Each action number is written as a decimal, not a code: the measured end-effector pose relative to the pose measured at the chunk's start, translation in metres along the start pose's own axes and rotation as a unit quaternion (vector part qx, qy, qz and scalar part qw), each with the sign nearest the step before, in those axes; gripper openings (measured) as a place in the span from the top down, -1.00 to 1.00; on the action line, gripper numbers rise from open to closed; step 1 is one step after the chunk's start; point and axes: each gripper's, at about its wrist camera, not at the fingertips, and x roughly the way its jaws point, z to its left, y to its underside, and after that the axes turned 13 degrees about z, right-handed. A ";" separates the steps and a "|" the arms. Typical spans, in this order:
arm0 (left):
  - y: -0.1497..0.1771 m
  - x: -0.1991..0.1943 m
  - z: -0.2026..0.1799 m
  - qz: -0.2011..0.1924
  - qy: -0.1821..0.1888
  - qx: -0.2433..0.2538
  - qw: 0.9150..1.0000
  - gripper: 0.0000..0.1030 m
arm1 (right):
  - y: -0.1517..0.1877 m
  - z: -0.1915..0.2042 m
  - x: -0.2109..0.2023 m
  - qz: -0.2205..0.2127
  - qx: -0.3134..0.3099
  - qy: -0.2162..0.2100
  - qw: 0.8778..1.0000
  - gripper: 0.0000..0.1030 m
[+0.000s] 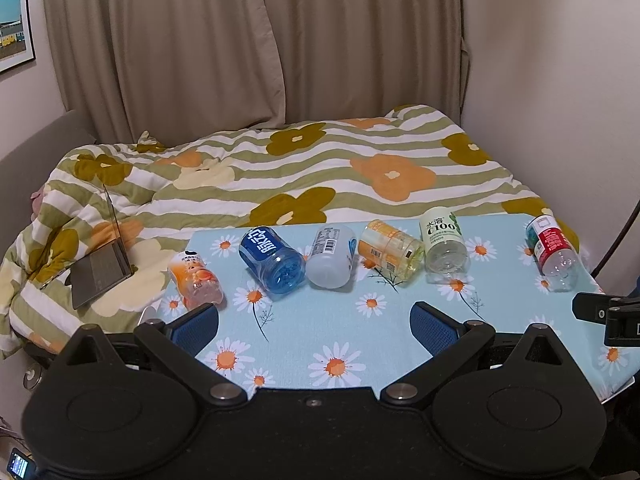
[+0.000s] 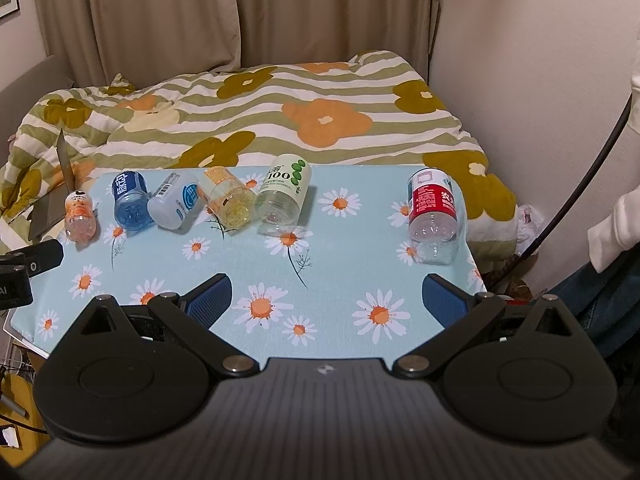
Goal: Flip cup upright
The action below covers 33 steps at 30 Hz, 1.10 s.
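Note:
Several cut-off bottle cups lie on their sides in a row across the daisy tablecloth (image 1: 320,344): an orange one (image 1: 196,278), a blue one (image 1: 272,260), a whitish one (image 1: 331,258), a yellow one (image 1: 390,250), a green-labelled one (image 1: 443,242), and a red-labelled one (image 1: 554,254) apart at the right. My left gripper (image 1: 316,324) hovers open over the near left half, holding nothing. My right gripper (image 2: 328,292) is open and empty over the near right part, with the red-labelled cup (image 2: 432,212) ahead of its right finger and the green-labelled cup (image 2: 284,196) ahead of centre.
Behind the table lies a bed with a flowered striped quilt (image 1: 312,168). An open laptop (image 1: 104,264) rests on it at the left. Curtains hang at the back and a wall stands close on the right. A black cable (image 2: 580,184) and a person's sleeve (image 2: 616,224) are at the far right.

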 end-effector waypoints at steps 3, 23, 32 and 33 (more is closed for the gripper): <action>0.000 0.000 0.000 0.000 0.000 0.000 1.000 -1.00 | 0.000 -0.001 0.000 0.000 0.001 0.000 1.000 -1.00; -0.001 0.000 0.001 0.000 0.001 0.001 1.000 -1.00 | 0.000 -0.001 -0.001 0.001 0.000 -0.001 1.000 -1.00; -0.010 -0.003 0.009 0.009 -0.003 -0.018 1.000 -1.00 | -0.012 -0.004 0.002 0.011 -0.011 -0.018 1.000 -1.00; -0.013 -0.003 0.009 0.010 -0.006 -0.023 1.000 -1.00 | -0.014 -0.005 0.003 0.013 -0.012 -0.025 1.000 -1.00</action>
